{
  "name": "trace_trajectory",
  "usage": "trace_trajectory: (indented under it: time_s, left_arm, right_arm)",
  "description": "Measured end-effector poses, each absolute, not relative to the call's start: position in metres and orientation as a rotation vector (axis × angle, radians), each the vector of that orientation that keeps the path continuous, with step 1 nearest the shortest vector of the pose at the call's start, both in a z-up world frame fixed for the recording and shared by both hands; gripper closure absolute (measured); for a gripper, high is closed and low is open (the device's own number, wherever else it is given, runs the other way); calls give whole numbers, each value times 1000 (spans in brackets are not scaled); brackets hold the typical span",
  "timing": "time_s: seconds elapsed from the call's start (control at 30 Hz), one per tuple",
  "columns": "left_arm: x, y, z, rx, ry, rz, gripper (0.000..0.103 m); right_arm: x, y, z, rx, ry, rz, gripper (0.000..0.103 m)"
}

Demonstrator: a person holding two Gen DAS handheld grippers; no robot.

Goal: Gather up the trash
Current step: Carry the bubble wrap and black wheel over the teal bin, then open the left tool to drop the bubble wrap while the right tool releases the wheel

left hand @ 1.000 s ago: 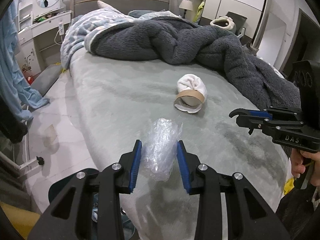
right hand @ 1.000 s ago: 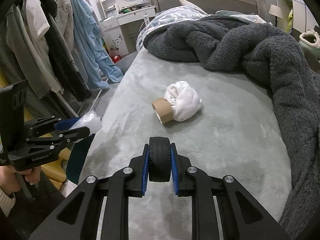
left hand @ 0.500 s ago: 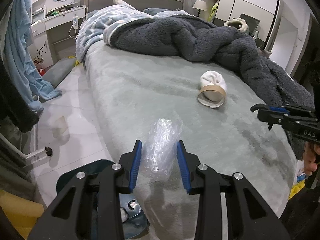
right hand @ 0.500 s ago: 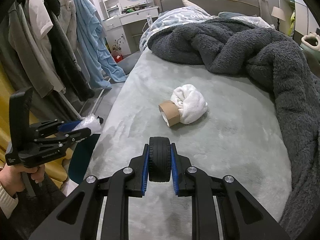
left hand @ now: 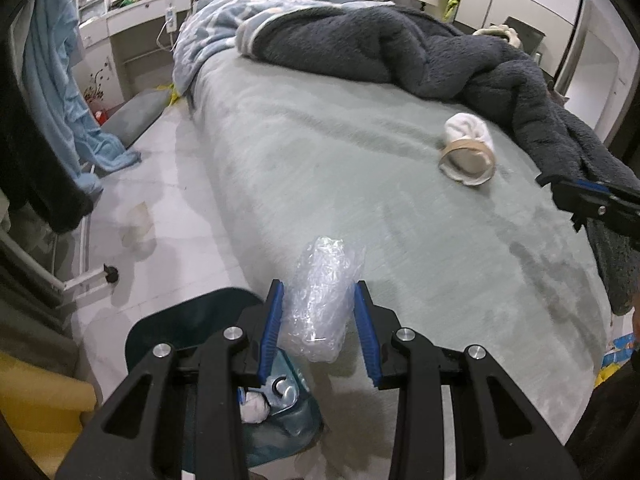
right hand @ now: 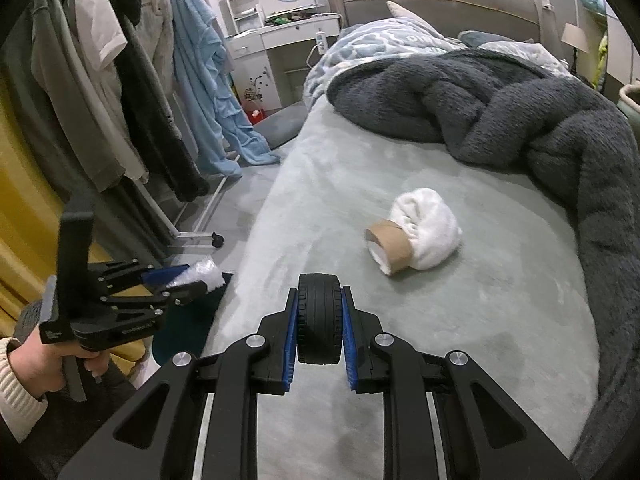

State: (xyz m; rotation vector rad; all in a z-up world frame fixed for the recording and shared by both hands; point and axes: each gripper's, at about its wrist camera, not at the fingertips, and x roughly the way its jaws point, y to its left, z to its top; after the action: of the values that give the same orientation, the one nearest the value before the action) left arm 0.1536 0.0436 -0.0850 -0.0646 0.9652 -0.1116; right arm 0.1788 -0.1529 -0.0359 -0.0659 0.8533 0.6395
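My left gripper (left hand: pixel 319 308) is shut on a crumpled clear plastic bag (left hand: pixel 322 296) and holds it at the bed's left edge, above a dark teal trash bin (left hand: pixel 192 320) that holds some trash. In the right wrist view the left gripper (right hand: pixel 188 280) with the bag (right hand: pixel 204 276) is over the bin (right hand: pixel 188 320). My right gripper (right hand: pixel 319 312) is shut on a small black toy tire (right hand: pixel 319 316) above the bed. A cardboard roll wrapped in white cloth (right hand: pixel 416 236) lies on the bed; it also shows in the left wrist view (left hand: pixel 468 156).
The grey-green bed (left hand: pixel 360 184) has a dark fluffy blanket (left hand: pixel 420 52) heaped at the far and right side. Clothes hang on a rack (right hand: pixel 120 100) left of the bed. A white dresser (right hand: pixel 288 48) stands at the back. My right gripper's tip (left hand: pixel 576 196) shows at the right edge.
My left gripper has carried the plastic bag leftward and back off the bed, over the trash bin. My right gripper still holds the tire and has shifted slightly left.
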Motion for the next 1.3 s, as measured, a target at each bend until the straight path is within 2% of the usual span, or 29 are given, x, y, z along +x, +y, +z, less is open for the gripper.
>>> trace_trajectory:
  time_s: [1.3]
  left_arm:
    - [128, 166, -159, -276, 1229, 44, 65]
  right_arm:
    - [180, -8, -52, -183, 906, 826, 83]
